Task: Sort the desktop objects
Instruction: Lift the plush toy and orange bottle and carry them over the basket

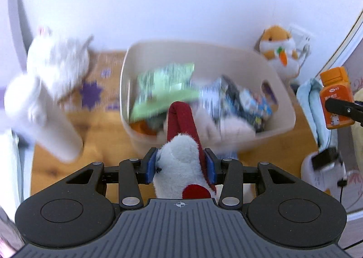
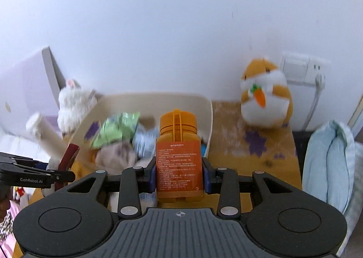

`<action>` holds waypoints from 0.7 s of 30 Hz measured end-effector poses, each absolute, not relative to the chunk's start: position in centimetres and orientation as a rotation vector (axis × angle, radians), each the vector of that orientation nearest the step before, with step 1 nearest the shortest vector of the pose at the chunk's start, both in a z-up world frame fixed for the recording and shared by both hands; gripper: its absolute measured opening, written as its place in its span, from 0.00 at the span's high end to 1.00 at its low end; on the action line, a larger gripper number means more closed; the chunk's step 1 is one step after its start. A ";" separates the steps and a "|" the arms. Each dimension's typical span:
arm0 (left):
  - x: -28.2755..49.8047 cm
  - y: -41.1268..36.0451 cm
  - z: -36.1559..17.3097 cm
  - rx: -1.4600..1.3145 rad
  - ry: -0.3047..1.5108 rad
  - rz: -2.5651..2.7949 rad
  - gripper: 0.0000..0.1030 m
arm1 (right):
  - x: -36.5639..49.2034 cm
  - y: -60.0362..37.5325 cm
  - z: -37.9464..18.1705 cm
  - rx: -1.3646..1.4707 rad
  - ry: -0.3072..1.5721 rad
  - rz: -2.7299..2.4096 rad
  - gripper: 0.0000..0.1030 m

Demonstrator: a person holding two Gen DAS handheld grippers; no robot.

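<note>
My left gripper [image 1: 181, 164] is shut on a white plush toy with a dark red strap [image 1: 179, 155] and holds it just in front of the beige storage bin [image 1: 279, 90]. The bin holds a green snack bag [image 1: 163, 90], blue packets and other soft items, all blurred. My right gripper [image 2: 180, 176] is shut on an orange bottle [image 2: 178, 155], held upright in front of the bin [image 2: 209, 110]. The bottle also shows at the right edge of the left wrist view [image 1: 335, 99]. The left gripper's arm [image 2: 34, 174] shows at the left of the right wrist view.
A white plush rabbit [image 1: 56, 62] and a white tube [image 1: 45, 117] lie left of the bin on the wooden desk [image 1: 95, 126]. An orange hamster plush with a carrot [image 2: 265, 99] sits at the wall by a socket [image 2: 299, 69]. A light blue cloth [image 2: 329, 162] lies on the right.
</note>
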State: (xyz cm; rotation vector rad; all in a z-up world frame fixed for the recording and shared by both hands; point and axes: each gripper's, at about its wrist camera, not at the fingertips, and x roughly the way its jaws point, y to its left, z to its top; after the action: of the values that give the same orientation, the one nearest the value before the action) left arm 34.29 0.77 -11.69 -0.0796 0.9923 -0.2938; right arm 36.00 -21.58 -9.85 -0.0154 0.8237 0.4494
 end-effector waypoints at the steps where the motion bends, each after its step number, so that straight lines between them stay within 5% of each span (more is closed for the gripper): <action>1: 34.8 0.7 -11.2 -0.075 0.977 -0.294 0.57 | 36.5 -21.4 -9.3 -0.020 0.809 0.451 0.65; 9: 39.5 -0.1 -8.5 -0.055 0.876 -0.235 0.57 | 39.9 -19.2 -8.0 -0.019 0.727 0.450 0.65; 21: 43.2 -4.1 -12.6 0.007 0.949 -0.216 0.57 | 43.7 -16.2 -13.2 0.059 0.869 0.409 0.65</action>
State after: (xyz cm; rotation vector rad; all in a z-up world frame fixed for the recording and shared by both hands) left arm 43.21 -4.07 -12.58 0.0069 0.9487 -0.2157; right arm 43.69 -16.21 -13.22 0.0586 0.8694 0.4090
